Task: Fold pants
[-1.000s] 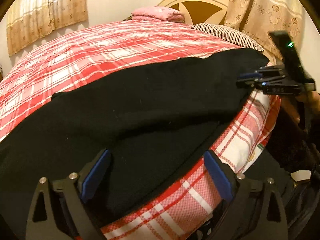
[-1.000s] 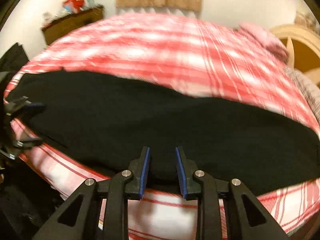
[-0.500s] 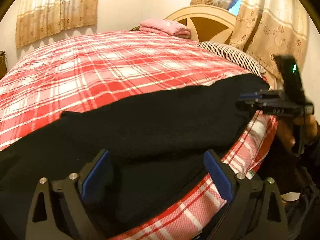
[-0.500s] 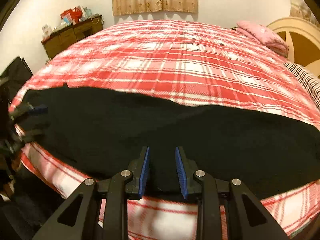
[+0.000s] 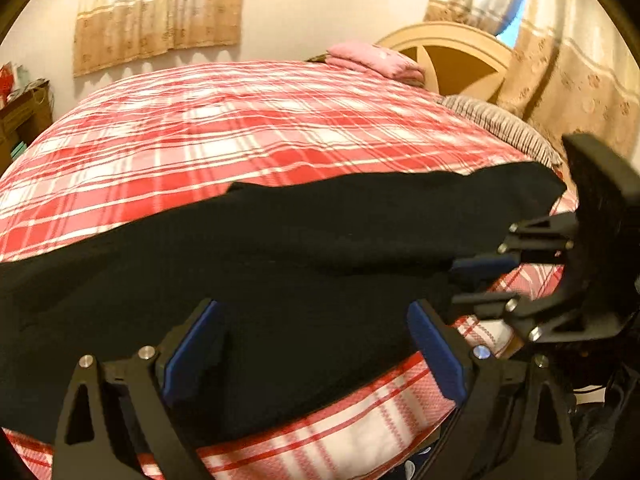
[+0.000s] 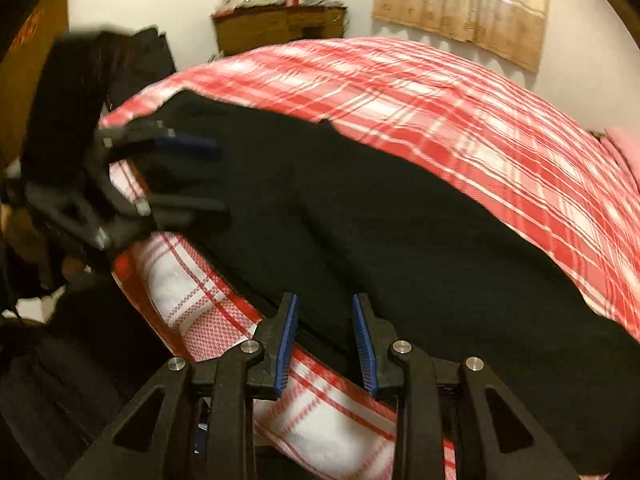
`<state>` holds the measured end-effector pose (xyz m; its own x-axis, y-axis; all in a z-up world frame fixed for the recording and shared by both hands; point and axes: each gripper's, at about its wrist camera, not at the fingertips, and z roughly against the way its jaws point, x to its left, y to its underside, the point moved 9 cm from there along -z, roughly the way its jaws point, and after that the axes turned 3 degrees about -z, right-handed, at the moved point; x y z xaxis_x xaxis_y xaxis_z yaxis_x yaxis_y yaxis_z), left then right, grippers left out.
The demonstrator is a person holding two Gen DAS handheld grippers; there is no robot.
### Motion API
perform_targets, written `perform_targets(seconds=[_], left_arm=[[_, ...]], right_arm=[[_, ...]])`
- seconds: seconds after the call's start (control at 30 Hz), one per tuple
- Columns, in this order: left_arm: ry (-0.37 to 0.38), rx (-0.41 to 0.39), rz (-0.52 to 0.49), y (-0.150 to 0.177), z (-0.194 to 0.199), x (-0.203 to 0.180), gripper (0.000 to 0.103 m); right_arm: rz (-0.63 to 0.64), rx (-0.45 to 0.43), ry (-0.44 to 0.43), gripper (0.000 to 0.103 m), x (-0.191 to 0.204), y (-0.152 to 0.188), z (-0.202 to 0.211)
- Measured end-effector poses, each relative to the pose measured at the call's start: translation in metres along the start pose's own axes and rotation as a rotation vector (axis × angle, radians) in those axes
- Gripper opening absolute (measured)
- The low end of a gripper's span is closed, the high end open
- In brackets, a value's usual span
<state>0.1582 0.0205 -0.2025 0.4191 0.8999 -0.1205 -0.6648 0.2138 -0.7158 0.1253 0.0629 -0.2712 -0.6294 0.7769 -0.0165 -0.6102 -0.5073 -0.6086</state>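
Observation:
Black pants [image 5: 320, 240] lie flat along the near edge of a bed with a red plaid cover [image 5: 240, 140]. My left gripper [image 5: 316, 340] is wide open, low over the pants near one end, with black cloth between its blue pads. In the right wrist view the left gripper [image 6: 220, 178] is at the left, its fingers either side of that end of the pants [image 6: 400, 220]. My right gripper [image 6: 326, 316] holds a narrow gap over the pants' near edge, and its pads are not pressing the cloth. In the left wrist view the right gripper [image 5: 454, 284] is at the right, close by.
A folded pink cloth [image 5: 376, 60] and a striped pillow [image 5: 500, 124] lie by the cream headboard [image 5: 452, 64]. A cluttered wooden dresser [image 6: 280, 24] stands by the far wall. The bed's edge [image 6: 192, 292] drops off just below the pants.
The right gripper has slid along the pants' near edge toward the left gripper, and both have rolled. Each now looms larger in the other's view. Neither gripper's gap has visibly changed.

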Motion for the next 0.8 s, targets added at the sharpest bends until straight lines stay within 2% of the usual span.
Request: perform_targets(seconds=[0.2, 0.47, 0.53, 0.57, 0.6, 0.8], left_arm=[[0.007, -0.006, 0.027, 0.004, -0.002, 0.005, 0.097], [0.009, -0.011, 0.046, 0.003, 0.001, 0.01, 0.097], [-0.001, -0.013, 0.041, 0.003, 0.002, 0.012, 0.097], [-0.011, -0.013, 0.038, 0.003, 0.002, 0.012, 0.097], [-0.014, -0.013, 0.037, 0.002, 0.003, 0.013, 0.097], [-0.018, -0.027, 0.05, -0.003, 0.007, 0.019, 0.097]], right_arm=[[0.086, 0.037, 0.021, 0.03, 0.015, 0.004, -0.011], [0.113, 0.044, 0.031, 0.03, 0.016, 0.007, -0.017], [0.109, 0.04, 0.036, 0.025, 0.016, 0.004, -0.018], [0.098, 0.036, 0.03, 0.012, 0.016, 0.002, -0.017], [0.081, 0.034, 0.017, 0.005, 0.015, 0.001, -0.015], [0.081, 0.029, 0.0, 0.003, 0.022, 0.003, -0.006]])
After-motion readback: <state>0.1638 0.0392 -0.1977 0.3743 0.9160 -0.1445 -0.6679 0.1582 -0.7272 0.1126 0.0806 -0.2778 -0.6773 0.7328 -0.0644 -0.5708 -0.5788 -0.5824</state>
